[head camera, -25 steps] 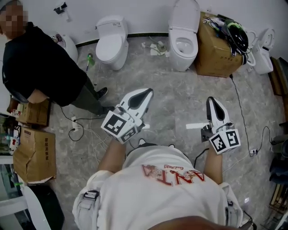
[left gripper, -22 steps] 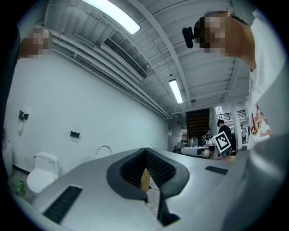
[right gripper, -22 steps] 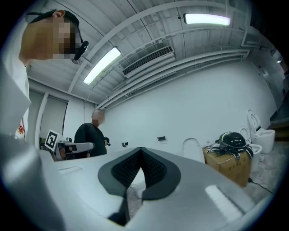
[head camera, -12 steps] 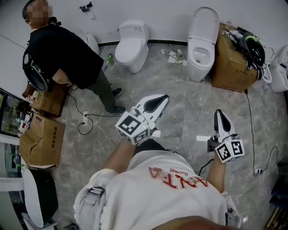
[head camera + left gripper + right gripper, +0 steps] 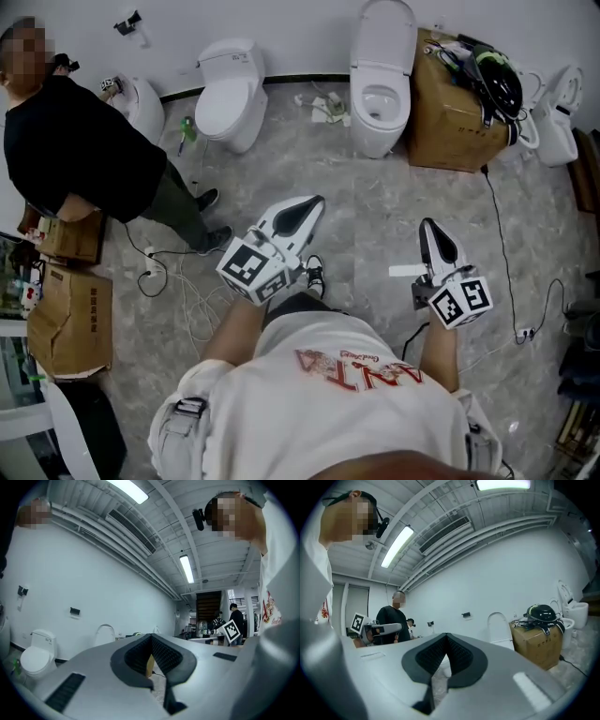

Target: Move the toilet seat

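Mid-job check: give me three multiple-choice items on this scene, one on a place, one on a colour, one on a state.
1. Where does the cardboard box carrying the helmet stand?
A. between two toilets
B. right beside the open toilet, on the head view's right
C. against the left wall

2. What colour is the bystander wearing on top?
A. white
B. red
C. black

3. The lid of the toilet beside that box is:
A. raised
B. down
C. missing

Answers:
1 B, the box sits next to that toilet.
2 C, the top is plainly black.
3 A, the lid stands up by the wall and the bowl is exposed.
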`<state>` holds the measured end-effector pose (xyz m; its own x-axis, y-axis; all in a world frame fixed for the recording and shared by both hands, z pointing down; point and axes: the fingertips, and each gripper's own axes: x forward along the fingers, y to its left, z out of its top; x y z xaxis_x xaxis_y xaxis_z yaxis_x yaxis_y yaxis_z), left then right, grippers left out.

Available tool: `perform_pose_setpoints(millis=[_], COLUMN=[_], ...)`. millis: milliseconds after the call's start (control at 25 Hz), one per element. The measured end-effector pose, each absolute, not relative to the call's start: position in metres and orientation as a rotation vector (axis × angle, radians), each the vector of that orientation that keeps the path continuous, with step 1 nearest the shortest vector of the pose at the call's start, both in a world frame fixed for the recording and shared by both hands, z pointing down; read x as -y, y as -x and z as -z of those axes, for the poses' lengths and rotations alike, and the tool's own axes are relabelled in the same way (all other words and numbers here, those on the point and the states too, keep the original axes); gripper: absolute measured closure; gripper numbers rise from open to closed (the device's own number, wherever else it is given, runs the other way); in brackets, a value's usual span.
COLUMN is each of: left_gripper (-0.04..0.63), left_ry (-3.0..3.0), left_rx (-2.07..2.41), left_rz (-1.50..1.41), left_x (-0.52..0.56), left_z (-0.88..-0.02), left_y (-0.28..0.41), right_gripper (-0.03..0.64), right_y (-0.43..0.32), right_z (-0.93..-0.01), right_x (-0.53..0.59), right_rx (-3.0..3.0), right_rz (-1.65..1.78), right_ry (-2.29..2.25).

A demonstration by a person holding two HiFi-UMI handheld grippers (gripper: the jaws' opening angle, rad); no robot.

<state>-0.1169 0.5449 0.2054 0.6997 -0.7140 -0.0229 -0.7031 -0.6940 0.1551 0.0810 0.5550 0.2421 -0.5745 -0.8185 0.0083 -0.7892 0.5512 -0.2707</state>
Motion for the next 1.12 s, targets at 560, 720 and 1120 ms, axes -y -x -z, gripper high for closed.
perform_pose_setpoints(millis=[560,720,1120], left_gripper=[0.588,0.588,0.588], left_ry=[-2.773,-2.774,-2.740], left_rx=[1.081,1.051,1.028], left_rz=[0.157,0.161,0.170], left_x=[-0.381,-0.341,-0.271], left_z=[-0.213,-0.214,-0.230], left_y=[0.146,0.164,0.172], right_gripper=[0.617,0.617,0.617], right_y=[-0.041,-0.023,-0.019], right_z=[-0.239,-0.234,-0.254], right_x=[-0.398,-0.363,-0.297], right_rx=[-2.693,-2.697,-2.711], right_rz=[0.362,0.349,0.417], right_ry=[1.466,1.495,1.539])
